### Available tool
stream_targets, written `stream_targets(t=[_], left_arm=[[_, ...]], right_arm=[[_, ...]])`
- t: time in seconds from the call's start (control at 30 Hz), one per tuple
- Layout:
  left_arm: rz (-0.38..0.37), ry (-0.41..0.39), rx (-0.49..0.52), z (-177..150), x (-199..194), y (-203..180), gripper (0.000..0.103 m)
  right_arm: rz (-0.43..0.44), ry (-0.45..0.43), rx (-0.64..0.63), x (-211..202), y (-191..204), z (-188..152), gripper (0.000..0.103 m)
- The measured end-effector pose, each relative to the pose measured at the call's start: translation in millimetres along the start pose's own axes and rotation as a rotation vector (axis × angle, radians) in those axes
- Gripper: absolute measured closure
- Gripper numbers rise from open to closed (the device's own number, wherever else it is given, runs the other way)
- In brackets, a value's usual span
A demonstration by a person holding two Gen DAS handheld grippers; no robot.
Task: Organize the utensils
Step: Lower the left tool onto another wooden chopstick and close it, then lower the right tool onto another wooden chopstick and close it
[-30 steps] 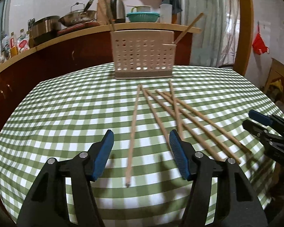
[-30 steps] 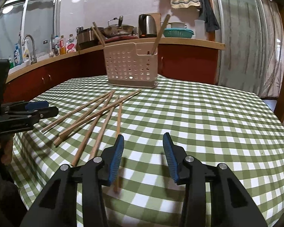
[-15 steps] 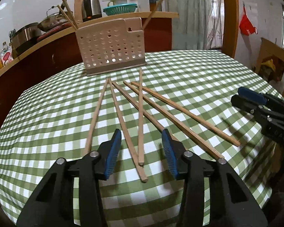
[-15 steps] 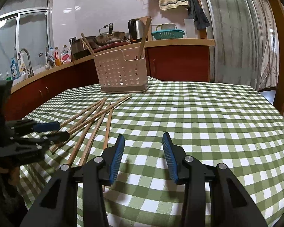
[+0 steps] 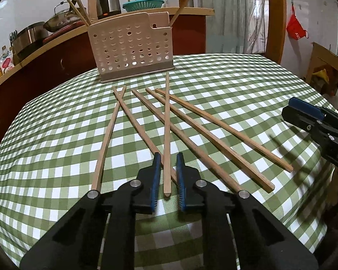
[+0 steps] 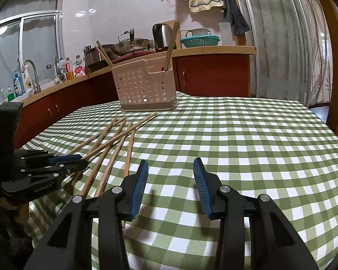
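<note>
A: Start close in. What is the left claw [image 5: 166,157] doing?

B: Its blue pads are drawn narrow around the near end of one chopstick [image 5: 166,135], which runs straight away from the camera between them. There is a thin gap on each side, so I cannot tell whether the pads are gripping it or only bracketing it. From the right wrist view the left claw [image 6: 82,160] sits low over the near ends of the sticks.

A: And the right claw [image 6: 170,168]?

B: Spread wide, holding nothing, above bare checked cloth just right of the sticks.

A: How much is left to tidy?

B: Most of it, I would say. Six loose chopsticks [image 5: 191,130] lie fanned on the bench [image 5: 247,78], including the bracketed one, which crosses over a neighbour near its close end. Their far tips point toward the perforated holder [image 5: 133,47], which stands upright at the far side of the bench.

A: Anything in the holder already?

B: Yes. Two sticks [image 5: 77,7] lean out of its left end and one stick [image 5: 187,2] leans out of the right end. So a few are stowed and the larger share is still on the cloth.

A: What comes next?

B: Probably a firm close on this one, then a lift clear of the stick beneath it.
</note>
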State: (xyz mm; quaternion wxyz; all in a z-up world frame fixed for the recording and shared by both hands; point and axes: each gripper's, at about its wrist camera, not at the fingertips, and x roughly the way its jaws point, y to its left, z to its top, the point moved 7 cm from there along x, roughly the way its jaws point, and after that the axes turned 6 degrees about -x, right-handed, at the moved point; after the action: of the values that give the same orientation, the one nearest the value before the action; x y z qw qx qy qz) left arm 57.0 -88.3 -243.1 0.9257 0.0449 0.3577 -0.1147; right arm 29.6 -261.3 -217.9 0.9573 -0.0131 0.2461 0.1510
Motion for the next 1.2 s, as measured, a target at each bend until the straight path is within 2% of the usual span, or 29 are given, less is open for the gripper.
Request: stream_targets(t=[0.1,0.53,0.73,0.87,0.97,1.03,1.07,1.1,1.2], left_arm=[[-0.003,-0.010,-0.003,1,-1,1,0.096],[0.006,-0.095,-0.025,9,-23,11,0.096],[0.017,-0.099,-0.060,8,-27,23,0.096],[0.014,-0.101,-0.066,8,-28,25,0.096],[0.012,-0.100,-0.068,7,-26,26,0.096],[0.011,-0.099,-0.071,7,-26,27,0.096],[0.011,-0.100,-0.072,7,-27,27,0.096],[0.012,-0.101,-0.073,7,-27,28,0.096],[0.013,-0.103,-0.076,7,-27,28,0.096]], right_arm=[[-0.001,0.003,-0.003,1,1,0,0.061],[0.030,0.021,-0.056,3,20,0,0.061],[0.082,0.063,-0.097,7,35,-8,0.070],[0.124,0.099,-0.122,9,45,-13,0.073],[0.149,0.160,-0.140,16,51,-24,0.078],[0.141,0.157,-0.141,17,51,-24,0.082],[0.136,0.159,-0.136,17,49,-23,0.091],[0.124,0.156,-0.132,17,48,-23,0.094],[0.073,0.146,-0.122,17,40,-23,0.097]])
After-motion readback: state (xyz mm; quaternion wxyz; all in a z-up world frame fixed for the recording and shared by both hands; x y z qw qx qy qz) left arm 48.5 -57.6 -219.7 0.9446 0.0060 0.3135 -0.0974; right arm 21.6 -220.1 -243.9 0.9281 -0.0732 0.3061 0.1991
